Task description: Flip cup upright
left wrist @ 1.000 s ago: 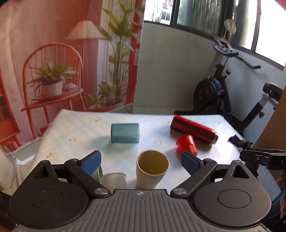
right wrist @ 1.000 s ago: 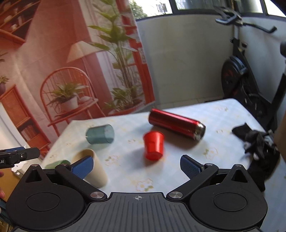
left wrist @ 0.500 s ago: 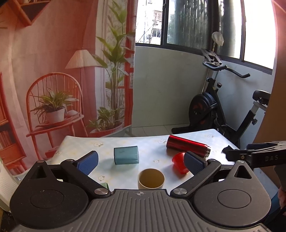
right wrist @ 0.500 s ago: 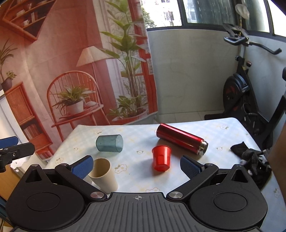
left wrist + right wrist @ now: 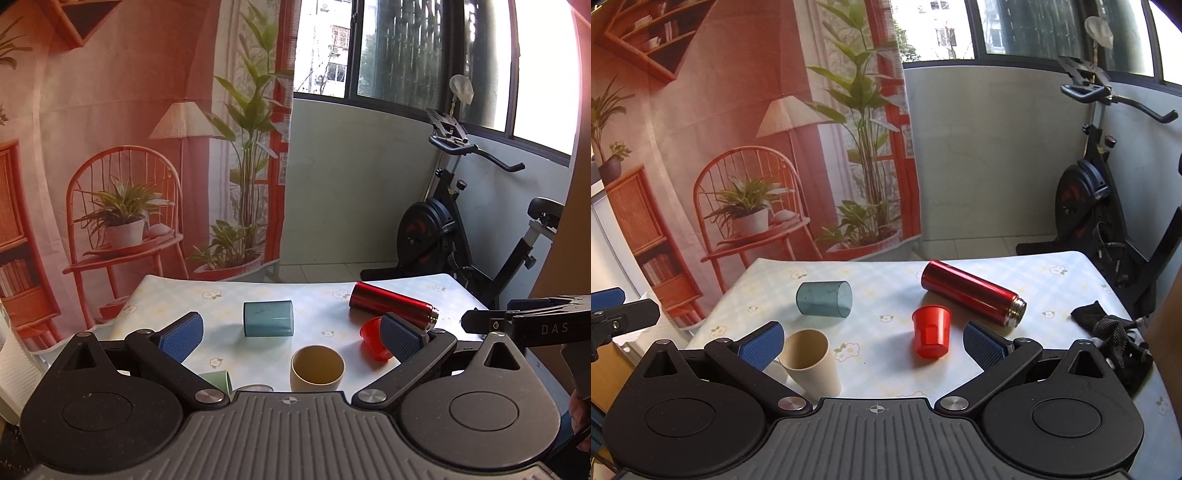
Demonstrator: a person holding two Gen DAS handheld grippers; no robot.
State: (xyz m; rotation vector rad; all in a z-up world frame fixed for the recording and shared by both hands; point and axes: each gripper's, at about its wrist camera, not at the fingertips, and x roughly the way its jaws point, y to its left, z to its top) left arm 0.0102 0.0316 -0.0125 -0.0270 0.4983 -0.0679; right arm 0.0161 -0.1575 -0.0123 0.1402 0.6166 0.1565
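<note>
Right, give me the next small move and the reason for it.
Probably lower the right gripper toward the red cup: it lies on its side on the table, directly ahead, and the open jaws hold nothing. The beige cup already stands upright.

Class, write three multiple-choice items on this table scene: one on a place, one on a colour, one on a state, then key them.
1. Where does the beige cup stand?
A. Near edge, left of the red cup
B. Beside the gloves
C. Behind the flask

2. What colour is the flask?
A. Green
B. Red
C. Beige

3. How is the teal cup posed?
A. Upright
B. Upside down
C. On its side

Key: 1 A, it sits front left; 2 B, its body is glossy red; 3 C, its round wall rests on the table.
</note>
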